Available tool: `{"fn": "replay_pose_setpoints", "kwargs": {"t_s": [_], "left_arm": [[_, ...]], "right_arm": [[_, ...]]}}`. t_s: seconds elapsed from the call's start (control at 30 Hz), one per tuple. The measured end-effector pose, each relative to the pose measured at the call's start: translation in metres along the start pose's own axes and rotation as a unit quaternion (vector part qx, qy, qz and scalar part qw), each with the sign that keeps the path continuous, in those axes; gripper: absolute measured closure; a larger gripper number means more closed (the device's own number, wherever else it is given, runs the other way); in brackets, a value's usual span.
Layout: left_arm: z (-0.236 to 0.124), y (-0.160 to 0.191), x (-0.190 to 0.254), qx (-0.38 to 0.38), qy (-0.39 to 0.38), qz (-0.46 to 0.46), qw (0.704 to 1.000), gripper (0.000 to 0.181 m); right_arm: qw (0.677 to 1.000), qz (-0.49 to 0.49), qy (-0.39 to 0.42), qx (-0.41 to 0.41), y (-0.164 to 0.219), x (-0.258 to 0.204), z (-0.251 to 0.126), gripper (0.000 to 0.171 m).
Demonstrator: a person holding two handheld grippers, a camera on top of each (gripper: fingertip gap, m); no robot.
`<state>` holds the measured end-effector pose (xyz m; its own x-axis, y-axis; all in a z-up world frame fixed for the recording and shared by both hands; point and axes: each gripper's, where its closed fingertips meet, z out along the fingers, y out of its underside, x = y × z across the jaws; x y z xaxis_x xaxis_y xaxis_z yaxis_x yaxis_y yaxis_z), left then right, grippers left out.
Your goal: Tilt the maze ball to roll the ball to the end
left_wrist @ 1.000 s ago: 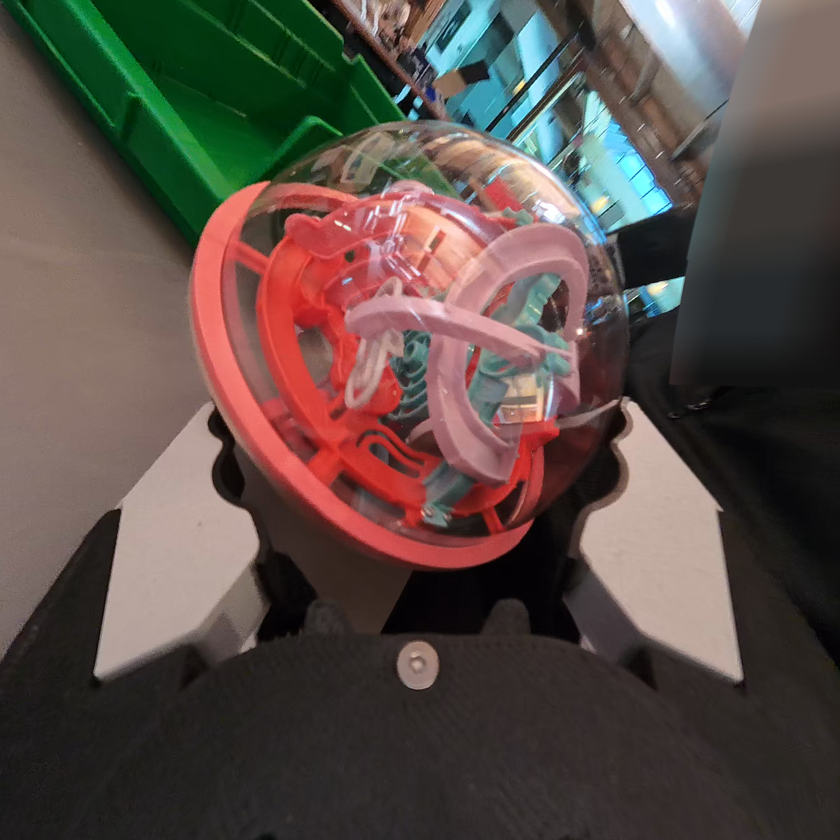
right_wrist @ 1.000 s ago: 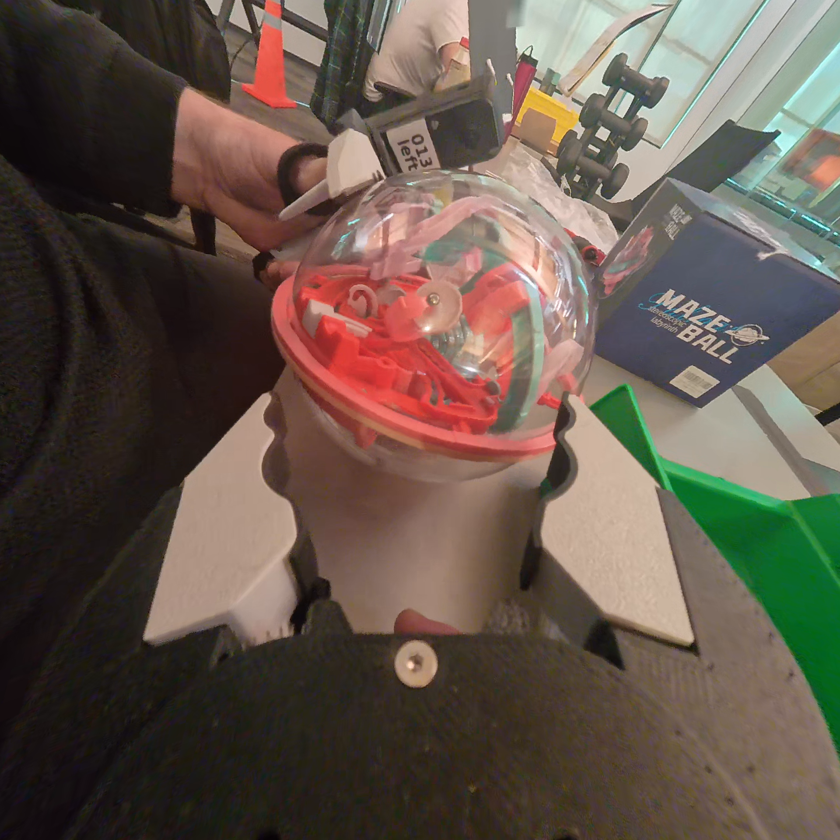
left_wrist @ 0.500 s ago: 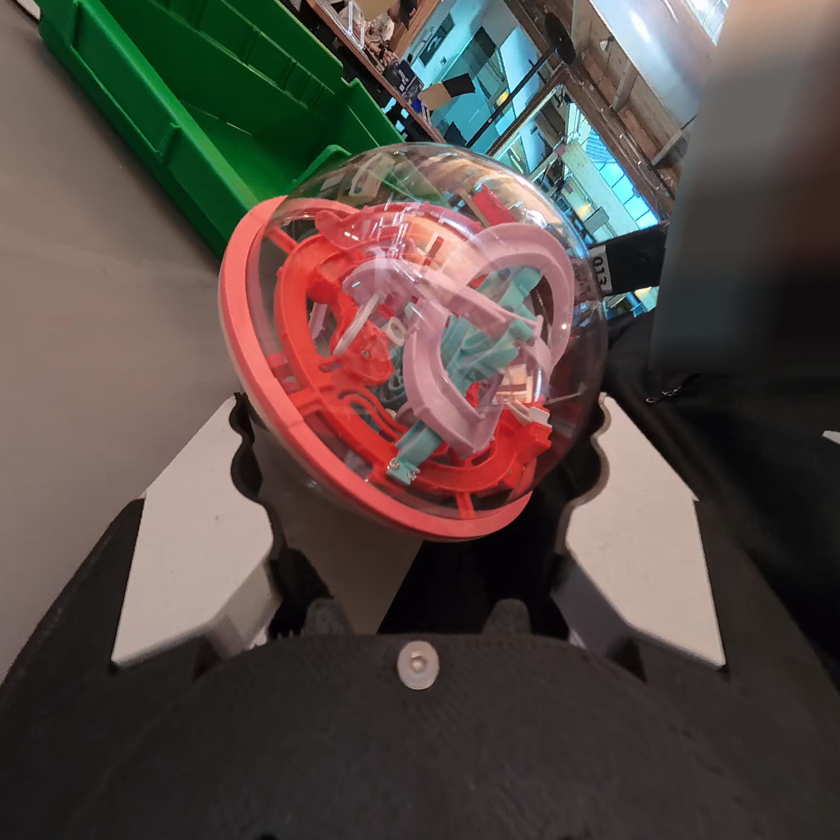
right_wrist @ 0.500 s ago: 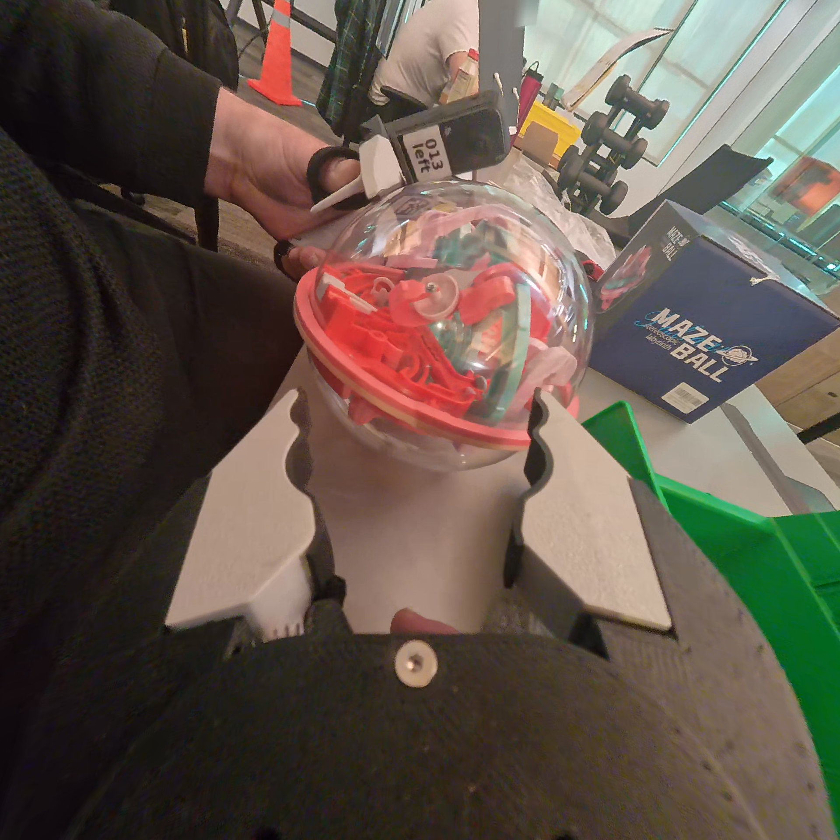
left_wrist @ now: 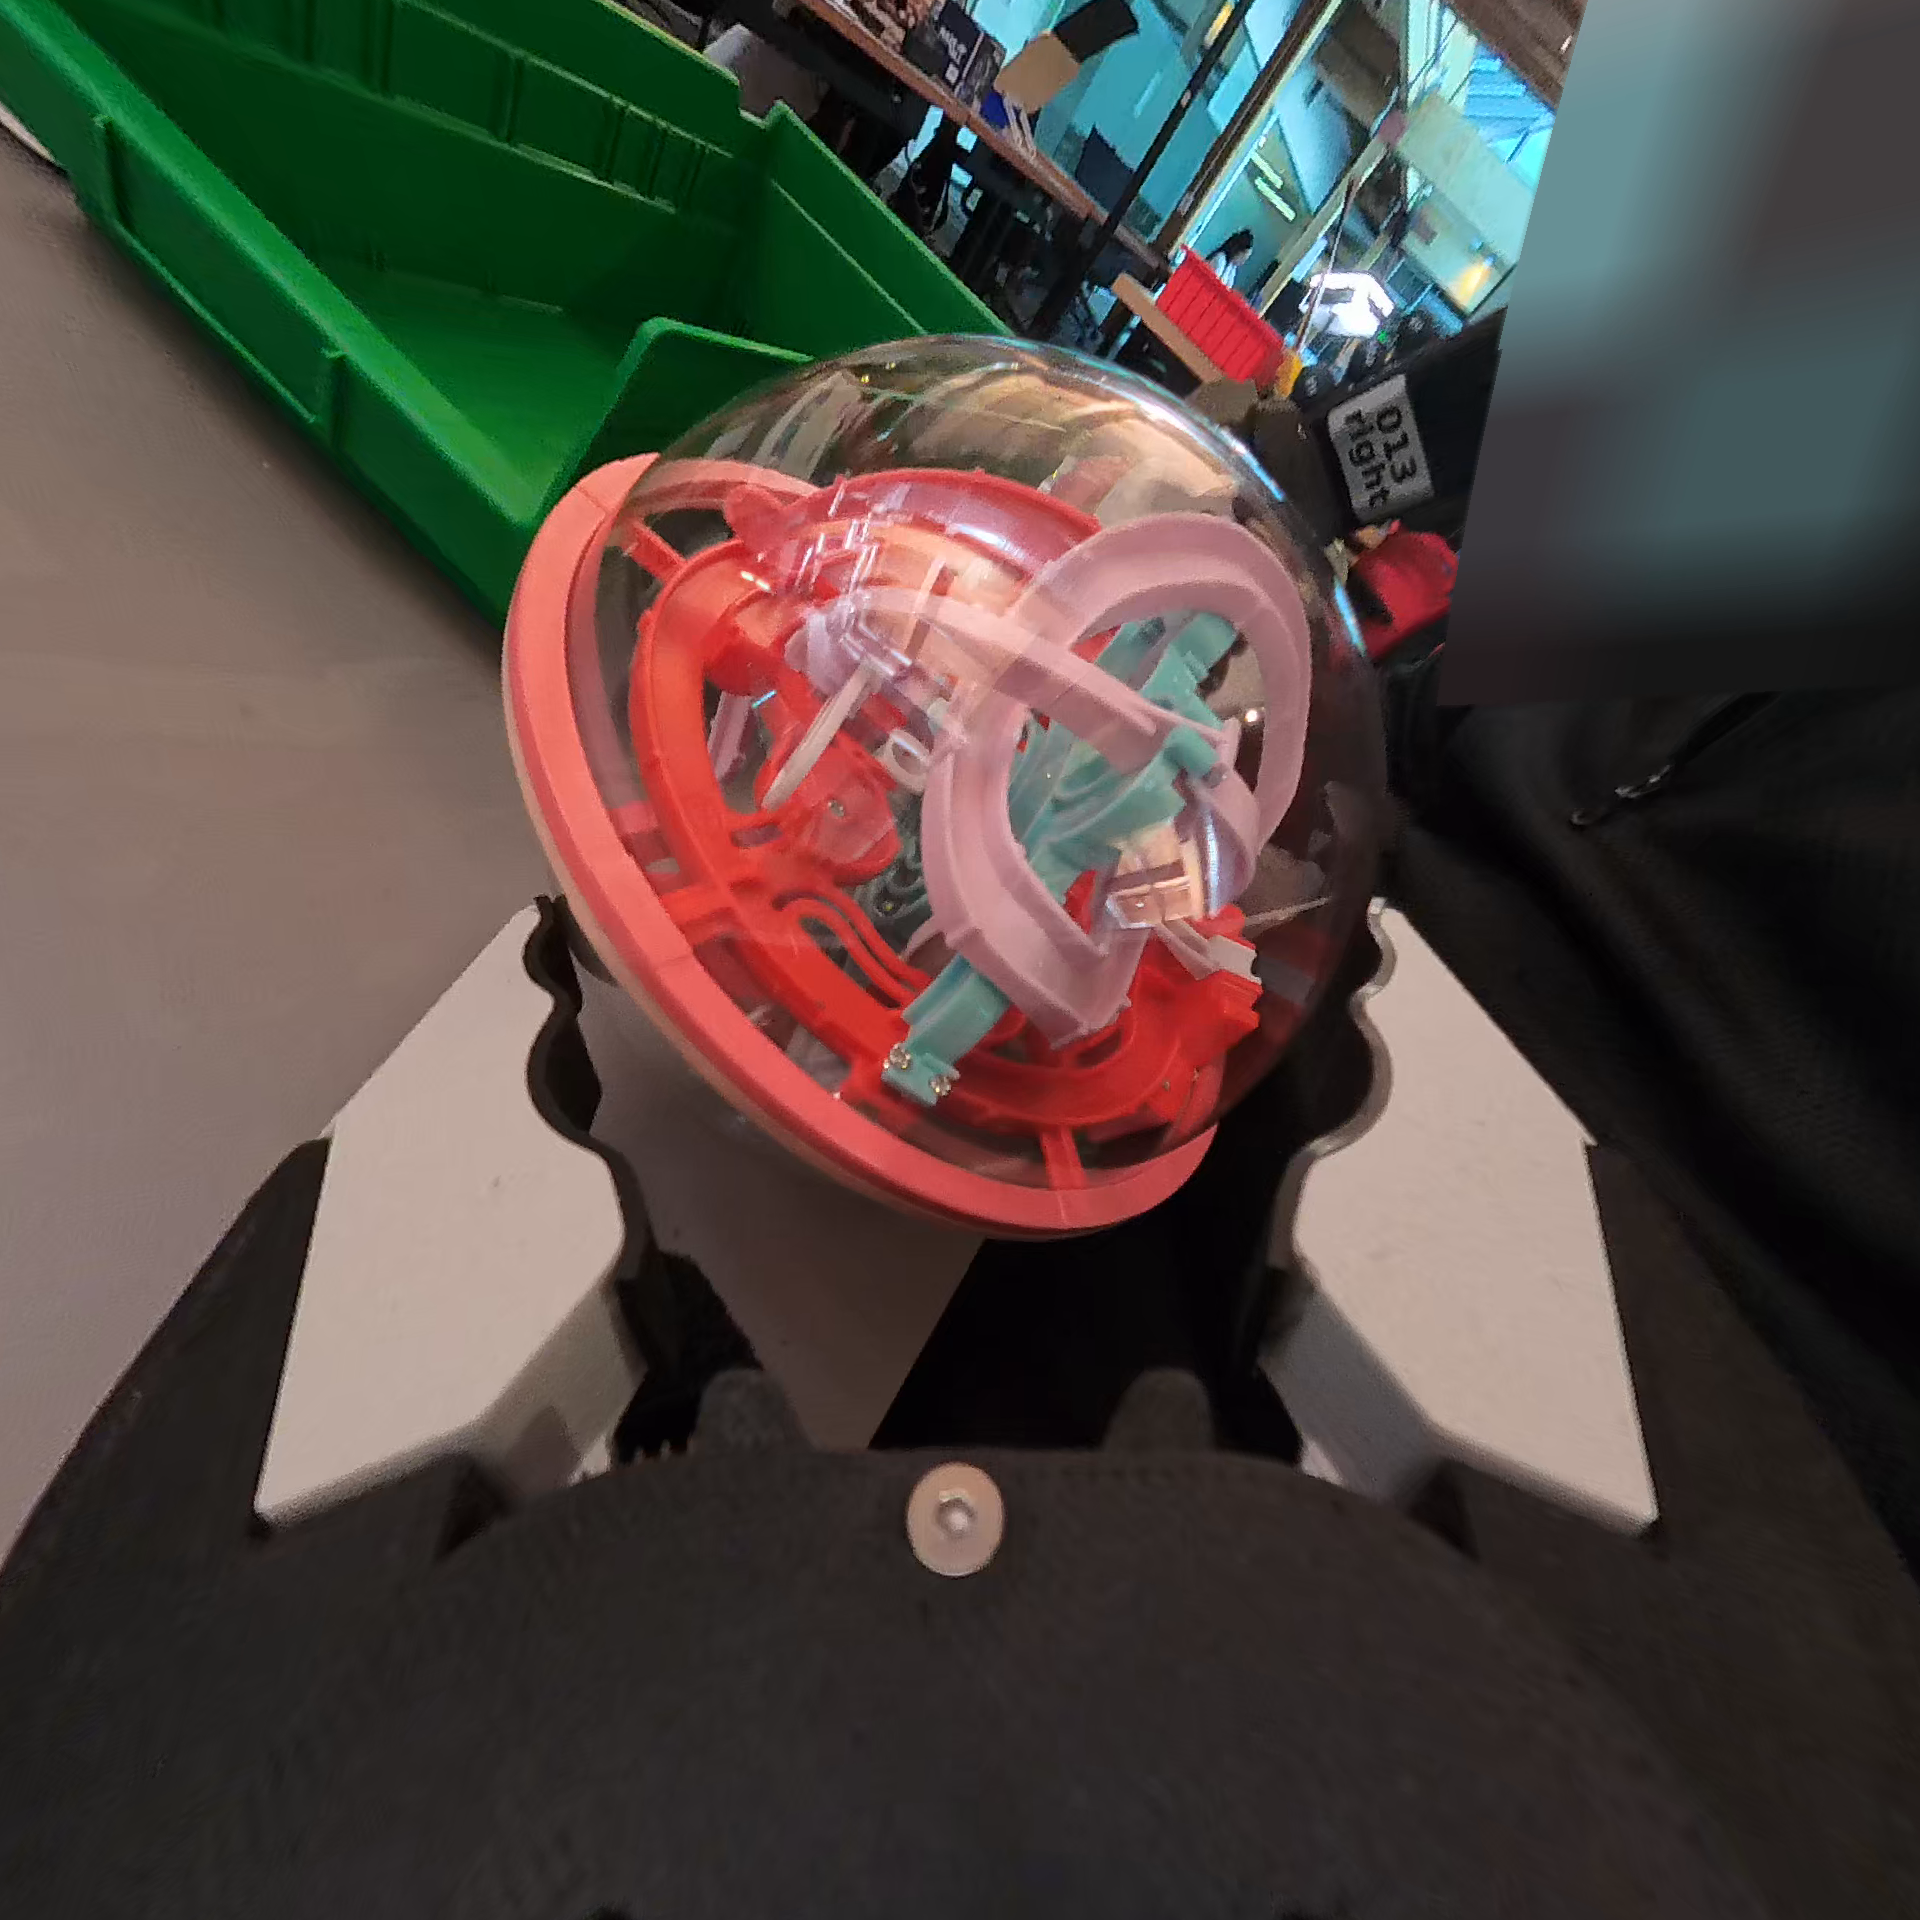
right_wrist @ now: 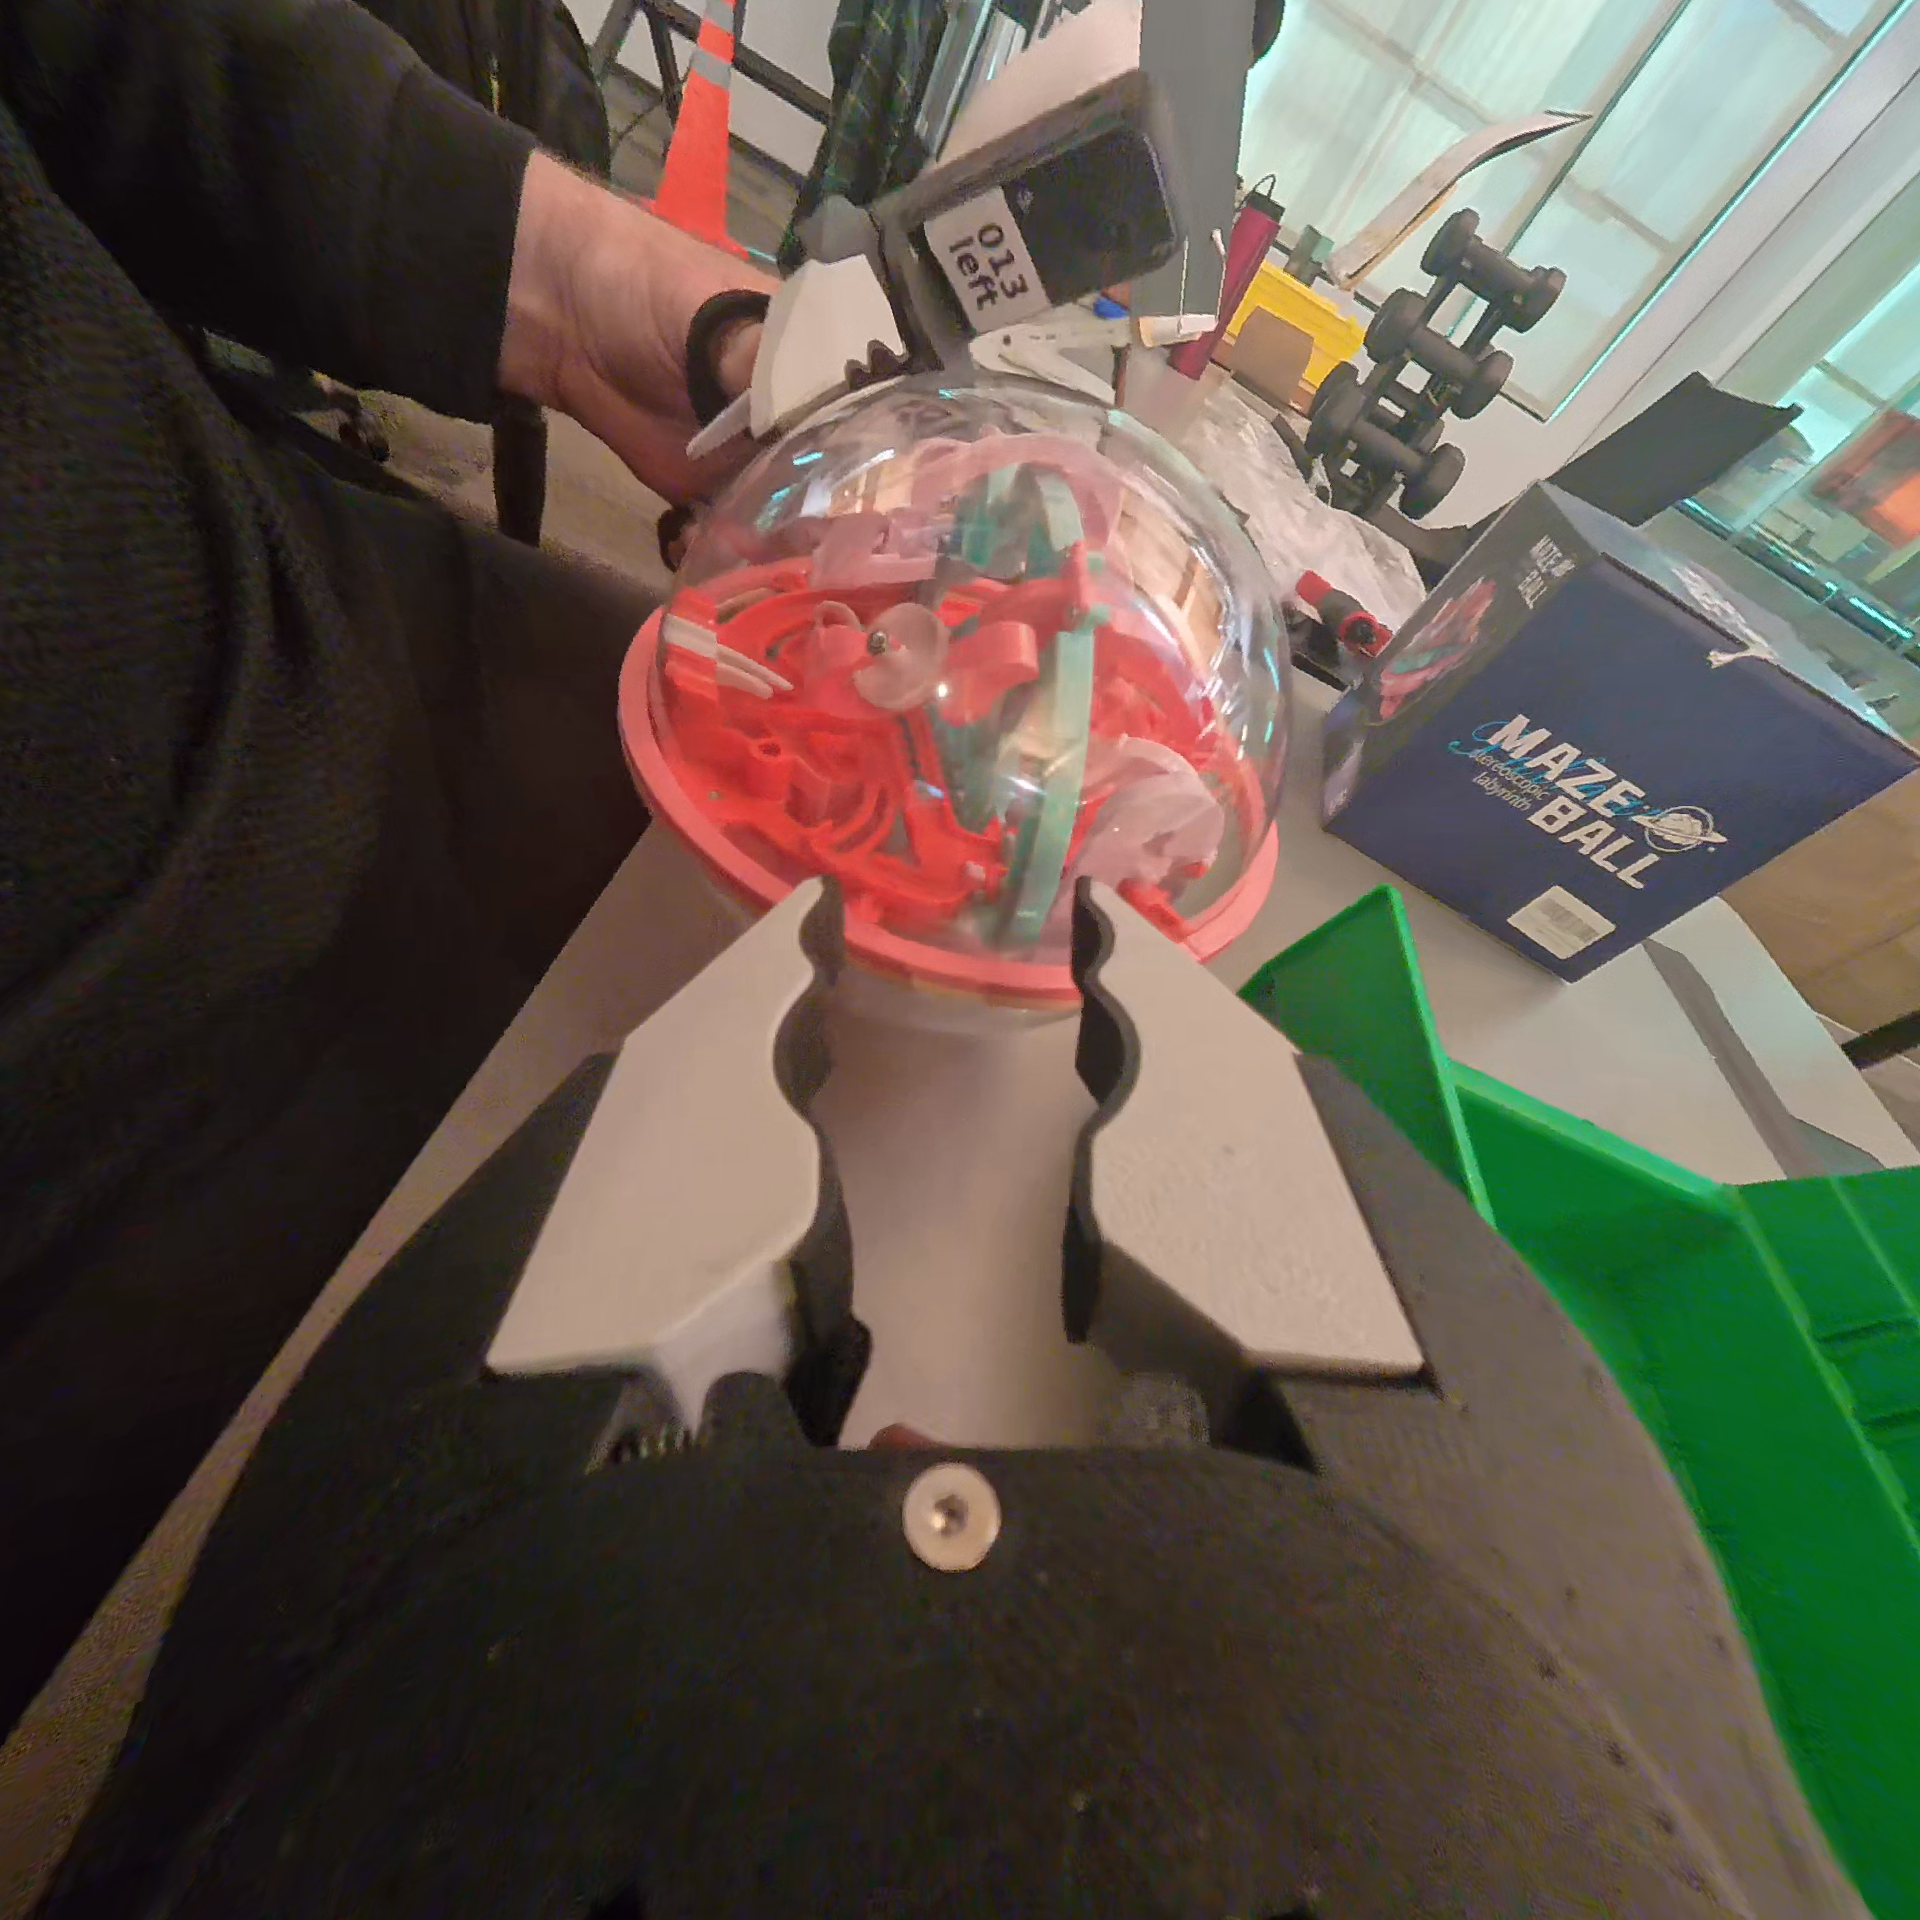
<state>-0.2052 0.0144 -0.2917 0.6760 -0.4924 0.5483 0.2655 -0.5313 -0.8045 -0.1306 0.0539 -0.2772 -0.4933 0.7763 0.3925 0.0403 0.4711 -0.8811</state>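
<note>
Holding the maze ball point(left_wrist: 940, 800) up between us, we have the left gripper point(left_wrist: 961, 940) spread wide around the clear sphere, its two white fingers point(left_wrist: 436, 1195) pressed against the lower sides so the globe is clamped off the bench point(left_wrist: 208, 779) and free to be tipped. It fills the centre of the left wrist view, the pink equator ring point(left_wrist: 582, 831) slanted down to the lower right, which we judge is the tilt that should coax the small steel ball along the red track. In the right wrist view the maze ball point(right_wrist: 956, 707) sits centre frame, and the right gripper point(right_wrist: 951, 904) has its jaws set narrow, tips just at the ring's lower edge; whether they pinch it or only steady it we cannot tell. A tiny metal ball point(right_wrist: 878, 644) shows beside a clear disc, upper middle of the maze. Behind, the green bin point(right_wrist: 1662, 1299) lies at the right and the blue box point(right_wrist: 1621, 748) stands upper right, both well clear of the tilting.
</note>
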Motion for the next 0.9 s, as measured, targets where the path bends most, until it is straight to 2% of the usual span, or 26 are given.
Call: {"fn": "replay_pose_setpoints", "kwargs": {"t_s": [0.33, 0.47, 0.57, 0.77, 0.9], "left_arm": [[0.002, 0.001, 0.004, -0.008, -0.009, 0.028, 1.0, 0.042], [0.001, 0.003, 0.001, -0.013, -0.012, 0.027, 0.999, 0.042], [0.001, 0.004, 0.001, -0.018, -0.01, 0.03, 0.999, 0.042], [0.001, 0.002, 0.0, -0.014, -0.01, 0.026, 1.0, 0.042], [0.0, -0.002, 0.0, -0.004, -0.011, 0.03, 0.999, 0.042]], "right_arm": [[1.0, -0.015, -0.009, 0.003, 0.002, -0.001, -0.005, 0.141], [0.999, -0.038, -0.014, 0.002, 0.002, -0.006, -0.002, 0.116], [0.998, -0.06, -0.012, -0.008, 0.006, -0.006, -0.001, 0.111], [0.997, -0.072, 0.0, -0.016, 0.008, -0.004, -0.001, 0.12], [0.997, -0.072, -0.011, -0.025, 0.012, -0.006, -0.002, 0.135]]}}
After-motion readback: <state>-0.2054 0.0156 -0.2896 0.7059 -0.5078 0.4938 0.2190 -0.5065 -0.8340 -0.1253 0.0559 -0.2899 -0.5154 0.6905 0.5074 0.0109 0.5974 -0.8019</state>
